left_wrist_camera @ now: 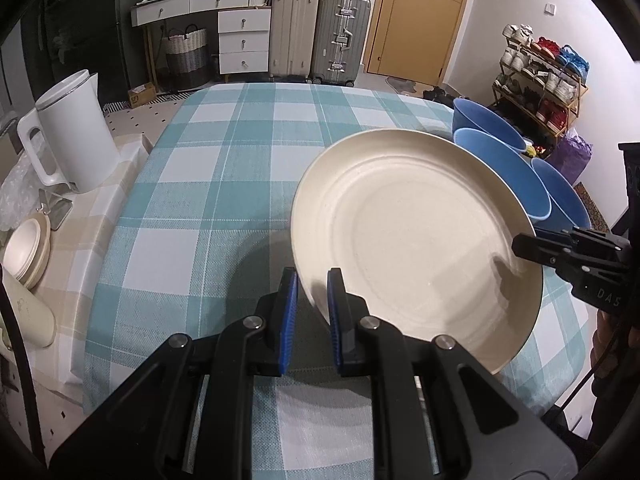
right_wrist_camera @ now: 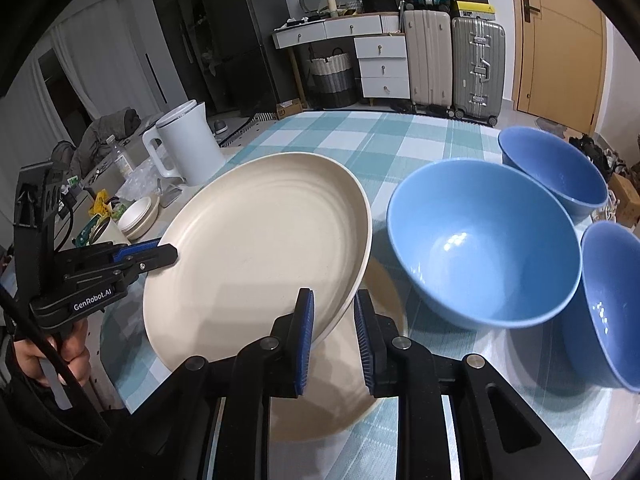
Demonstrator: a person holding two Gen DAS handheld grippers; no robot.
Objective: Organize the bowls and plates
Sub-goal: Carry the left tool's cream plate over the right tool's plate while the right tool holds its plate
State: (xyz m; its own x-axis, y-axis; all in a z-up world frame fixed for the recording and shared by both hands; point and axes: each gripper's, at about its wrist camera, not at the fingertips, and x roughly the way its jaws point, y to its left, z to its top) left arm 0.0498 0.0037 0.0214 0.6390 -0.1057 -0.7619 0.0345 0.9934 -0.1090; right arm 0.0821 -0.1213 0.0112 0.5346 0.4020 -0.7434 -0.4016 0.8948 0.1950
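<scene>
Two grippers met one cream plate [left_wrist_camera: 416,240], matte, faintly ringed, tilted above the checked teal tablecloth [left_wrist_camera: 208,200] at centre right of the left view. We clamped our left gripper [left_wrist_camera: 313,280] tight on its near rim. Our right gripper [right_wrist_camera: 334,312] stood slightly parted around the opposite rim, one pad apart from it. Another cream plate [right_wrist_camera: 344,392] lay beneath, three blue bowls [right_wrist_camera: 484,248] right. Suitcases [right_wrist_camera: 452,64] lined the upper wall.

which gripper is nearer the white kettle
Left. The left gripper holds the plate on the side toward the white kettle; the right gripper is at the plate's far edge.
</scene>
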